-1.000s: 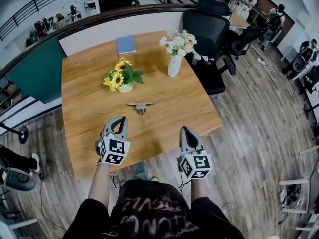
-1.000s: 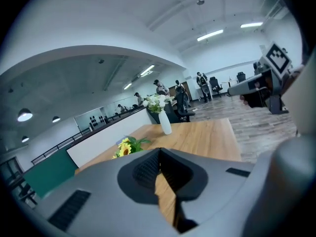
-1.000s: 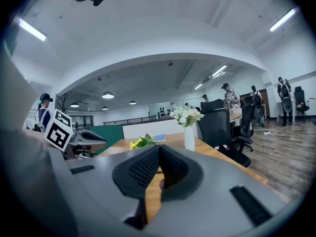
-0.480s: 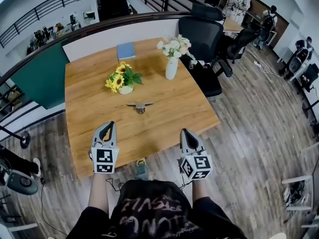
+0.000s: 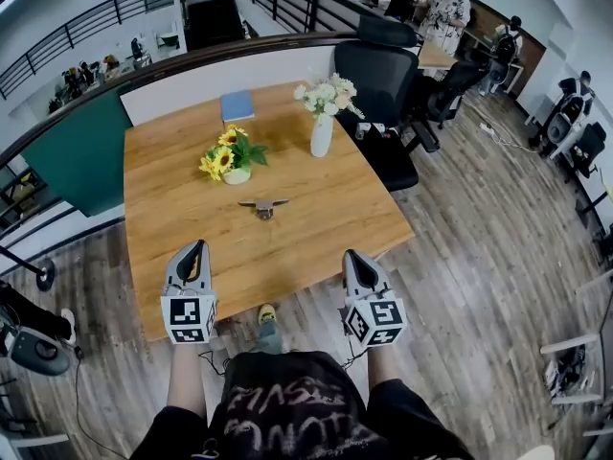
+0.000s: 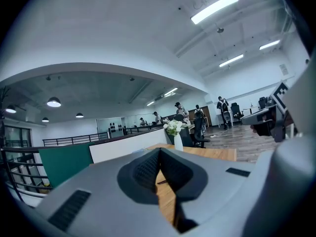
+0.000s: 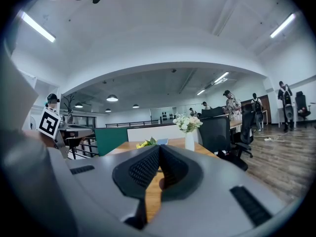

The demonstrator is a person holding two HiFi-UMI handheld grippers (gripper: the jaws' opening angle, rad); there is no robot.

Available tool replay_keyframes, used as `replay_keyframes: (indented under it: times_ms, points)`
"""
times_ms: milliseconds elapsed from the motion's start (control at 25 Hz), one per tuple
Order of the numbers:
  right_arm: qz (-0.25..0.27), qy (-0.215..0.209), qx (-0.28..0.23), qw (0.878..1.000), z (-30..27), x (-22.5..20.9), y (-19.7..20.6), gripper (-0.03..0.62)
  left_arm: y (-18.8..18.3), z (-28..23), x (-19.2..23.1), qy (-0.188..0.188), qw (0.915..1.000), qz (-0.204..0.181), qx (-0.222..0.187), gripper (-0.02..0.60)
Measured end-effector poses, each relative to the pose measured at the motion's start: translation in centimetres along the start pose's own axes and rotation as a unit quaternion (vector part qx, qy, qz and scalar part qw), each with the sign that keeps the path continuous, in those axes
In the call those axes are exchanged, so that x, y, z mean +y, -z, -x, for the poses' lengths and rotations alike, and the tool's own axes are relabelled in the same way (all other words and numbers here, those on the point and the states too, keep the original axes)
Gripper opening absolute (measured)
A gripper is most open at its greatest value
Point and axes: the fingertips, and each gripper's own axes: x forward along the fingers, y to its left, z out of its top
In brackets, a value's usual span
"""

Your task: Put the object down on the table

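The near half of the worktop (image 5: pixel 153 218) is bare wood, open from the near edge. A small metal object (image 5: pixel 263 207) lies at the centre. Behind it stand a sunflower pot (image 5: pixel 228 158), left of centre, and a vase (image 5: pixel 321 134) to the right, well apart. The gap between them leads to a blue book (image 5: pixel 238 107) at the far edge. An office chair (image 5: pixel 383 75) blocks the far right side.

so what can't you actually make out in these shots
- Small metal object on the table: head view, too small to identify; gripper views, mostly behind the pads.
- Blue book: head view, cover too small to read.
- Hands: head view, mostly hidden under left gripper and right gripper.
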Motion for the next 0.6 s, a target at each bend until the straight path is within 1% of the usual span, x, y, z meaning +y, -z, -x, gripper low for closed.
replay_keyframes:
  times_ms: [240, 400, 600]
  points:
    - [0.003, 0.000, 0.006, 1.000, 0.9, 0.2, 0.5, 0.003, 0.6, 2.2, 0.4, -0.013, 0.9998, 0.016, -0.002, 0.012]
    - [0.003, -0.002, 0.005, 1.000, 0.6, 0.4, 0.6, 0.004, 0.7, 2.6, 1.0, -0.016, 0.9996, 0.022, -0.002, 0.012]
    - [0.002, -0.004, 0.001, 1.000, 0.6, 0.2, 0.3, 0.003, 0.6, 2.8, 1.2, -0.020, 0.9996, 0.021, -0.004, 0.012]
